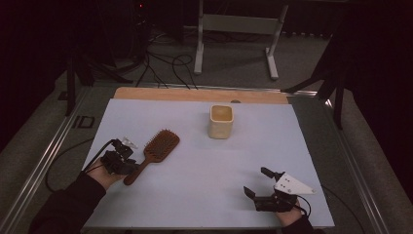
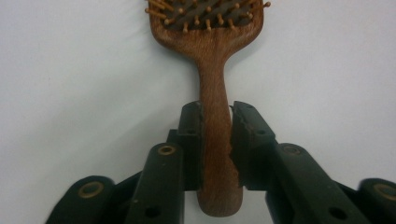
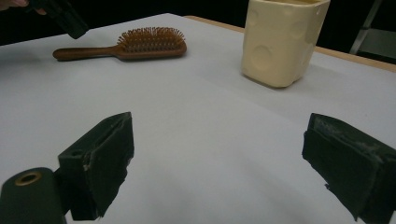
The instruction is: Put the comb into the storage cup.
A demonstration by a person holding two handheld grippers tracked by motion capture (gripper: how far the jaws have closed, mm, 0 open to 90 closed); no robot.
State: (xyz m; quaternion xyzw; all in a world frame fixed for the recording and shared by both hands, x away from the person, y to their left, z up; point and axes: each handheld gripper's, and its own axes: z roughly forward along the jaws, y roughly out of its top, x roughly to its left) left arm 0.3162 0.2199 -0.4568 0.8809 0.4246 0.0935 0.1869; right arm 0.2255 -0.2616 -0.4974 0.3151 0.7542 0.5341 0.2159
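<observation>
A brown wooden hairbrush (image 1: 157,148) lies bristles up on the white table (image 1: 204,165), left of the middle, with its handle toward the person. My left gripper (image 1: 128,164) hovers over the end of that handle. In the left gripper view the handle (image 2: 215,140) runs between the two black jaws of the left gripper (image 2: 216,109), and a thin gap shows beside the right one. The right gripper view shows the brush (image 3: 135,44) flat on the table and the left gripper (image 3: 60,16) just above it. My right gripper (image 1: 256,181) stands wide open near the front right, nothing between the jaws (image 3: 219,135).
A cream square cup (image 1: 220,122) stands upright toward the back of the table, also large in the right gripper view (image 3: 282,42). A wooden strip (image 1: 195,94) edges the table's far side. Metal rails run along both sides.
</observation>
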